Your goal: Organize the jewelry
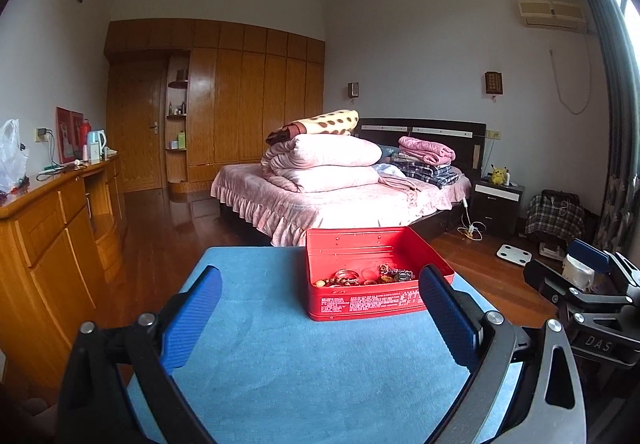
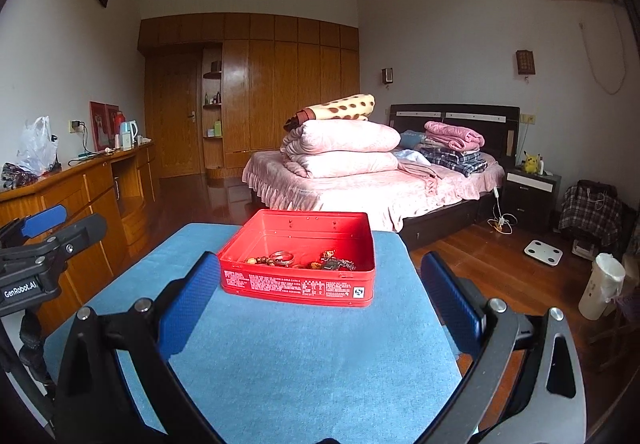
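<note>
On the blue-covered bench (image 2: 280,364), toward its far edge, sits the red tin (image 2: 298,284), lidless, with the jewelry (image 2: 300,262) heaped along its near inside wall: a string of brown beads, a silvery bangle, darker tangled pieces to the right. Nothing of it seen loose on the cloth. Fits two stages alike: pieces gathered into the tin with the sorting over, or a jumble waiting to be lifted out and laid in order. Cannot be settled from this.

Both tools held back near the close edge of the bench, low and level. Left gripper (image 1: 320,284) with jaws spread wide, nothing between them; right gripper (image 2: 316,276) likewise spread and empty.

Relative to the jaws: from the left wrist view, tin lies ahead and off to the right, its right corner behind the right blue pad (image 1: 448,320). From the right wrist view, tin sits nearly centred between the pads, well ahead of the tips.

For any reach into the tin: come in over the near wall from above, tips angled down, pinch one piece only, lift slowly since beads and chains look tangled and may drag neighbours or shift the light tin
</note>
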Demonstrator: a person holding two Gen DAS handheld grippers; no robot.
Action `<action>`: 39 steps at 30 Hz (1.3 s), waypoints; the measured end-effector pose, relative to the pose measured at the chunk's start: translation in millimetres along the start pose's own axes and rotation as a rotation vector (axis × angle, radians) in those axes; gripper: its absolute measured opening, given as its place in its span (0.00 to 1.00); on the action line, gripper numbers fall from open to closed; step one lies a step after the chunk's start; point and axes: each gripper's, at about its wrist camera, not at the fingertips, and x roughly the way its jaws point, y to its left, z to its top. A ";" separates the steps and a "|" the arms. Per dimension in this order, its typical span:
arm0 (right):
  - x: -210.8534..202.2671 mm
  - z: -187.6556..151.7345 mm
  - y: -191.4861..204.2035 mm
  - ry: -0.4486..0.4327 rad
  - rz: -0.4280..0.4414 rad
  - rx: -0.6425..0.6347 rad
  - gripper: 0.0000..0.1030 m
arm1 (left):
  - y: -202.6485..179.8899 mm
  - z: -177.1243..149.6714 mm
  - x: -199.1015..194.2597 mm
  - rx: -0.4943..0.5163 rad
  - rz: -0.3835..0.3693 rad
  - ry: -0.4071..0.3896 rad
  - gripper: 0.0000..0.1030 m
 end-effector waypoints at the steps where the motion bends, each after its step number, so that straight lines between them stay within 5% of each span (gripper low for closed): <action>1: -2.3 0.8 0.6 -0.008 0.003 -0.002 0.95 | 0.3 0.4 -2.3 0.000 0.003 -0.009 0.94; 39: -35.9 10.7 2.5 -0.115 0.039 -0.002 0.95 | 3.0 0.0 -32.9 0.026 0.002 -0.076 0.94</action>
